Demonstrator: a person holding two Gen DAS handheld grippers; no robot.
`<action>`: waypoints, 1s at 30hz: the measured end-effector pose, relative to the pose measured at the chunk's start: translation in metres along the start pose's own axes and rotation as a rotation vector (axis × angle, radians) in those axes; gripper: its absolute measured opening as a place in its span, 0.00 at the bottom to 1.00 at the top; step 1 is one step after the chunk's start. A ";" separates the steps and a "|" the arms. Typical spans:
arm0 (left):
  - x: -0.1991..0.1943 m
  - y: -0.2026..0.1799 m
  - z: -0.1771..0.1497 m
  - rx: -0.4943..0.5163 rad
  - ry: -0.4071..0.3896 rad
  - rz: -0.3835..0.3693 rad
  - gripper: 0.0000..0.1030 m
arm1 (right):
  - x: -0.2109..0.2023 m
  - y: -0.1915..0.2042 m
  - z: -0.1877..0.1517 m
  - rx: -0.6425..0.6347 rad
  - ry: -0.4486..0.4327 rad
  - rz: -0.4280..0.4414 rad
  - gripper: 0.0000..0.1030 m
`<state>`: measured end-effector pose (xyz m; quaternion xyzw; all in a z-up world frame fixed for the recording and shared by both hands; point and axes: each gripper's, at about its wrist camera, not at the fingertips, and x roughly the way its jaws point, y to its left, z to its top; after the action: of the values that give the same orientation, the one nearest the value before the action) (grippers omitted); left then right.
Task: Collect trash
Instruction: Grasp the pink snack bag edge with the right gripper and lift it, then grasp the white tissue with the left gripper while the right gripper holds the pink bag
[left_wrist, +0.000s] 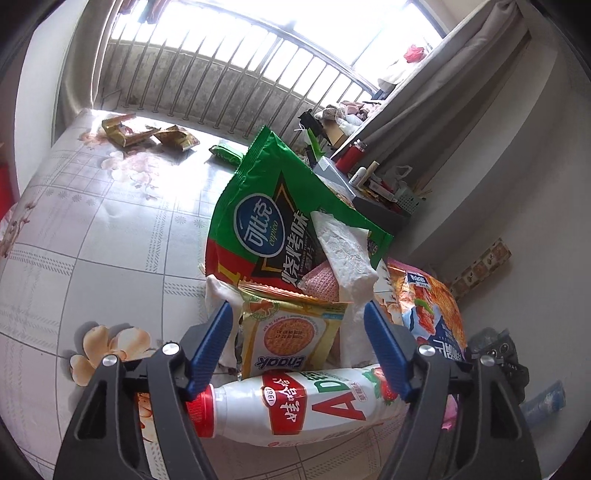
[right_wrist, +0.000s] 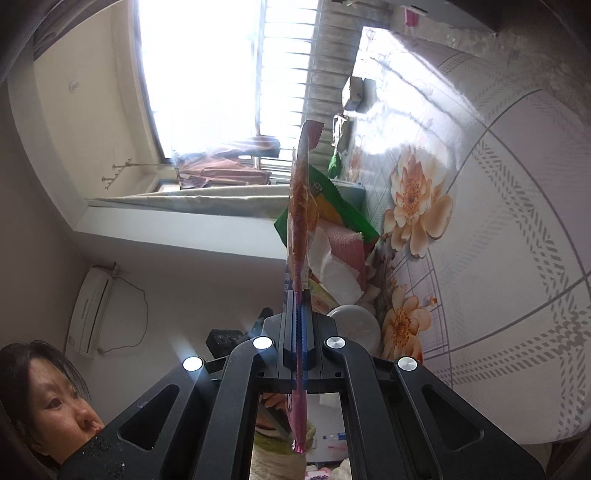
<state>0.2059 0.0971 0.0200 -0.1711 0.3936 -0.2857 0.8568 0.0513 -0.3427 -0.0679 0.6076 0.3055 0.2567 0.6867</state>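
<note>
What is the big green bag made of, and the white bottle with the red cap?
The green bag looks like thin shiny plastic film: it is glossy, creased, with a zigzag-cut top edge. The white bottle looks like smooth opaque plastic, with a ridged red cap and a glossy printed label. It lies between the open left claw's fingers.

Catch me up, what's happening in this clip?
A person with two handheld grippers is gathering snack trash on a floral tablecloth. The right gripper is shut on a snack wrapper. The left gripper is open around a pile: green chip bag, Enaak packet, white drink bottle. More wrappers lie further off.
</note>
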 end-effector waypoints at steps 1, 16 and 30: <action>0.003 0.002 0.001 -0.016 0.010 -0.011 0.67 | -0.005 -0.003 -0.001 0.007 -0.009 0.003 0.00; 0.003 -0.048 0.010 0.103 -0.040 -0.072 0.53 | -0.034 -0.025 -0.006 0.062 -0.099 0.032 0.00; 0.102 -0.137 0.002 0.689 0.181 0.207 0.50 | -0.057 -0.039 -0.003 0.076 -0.124 0.081 0.00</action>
<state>0.2126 -0.0730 0.0332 0.1939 0.3639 -0.3274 0.8502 0.0092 -0.3871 -0.1007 0.6601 0.2470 0.2343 0.6696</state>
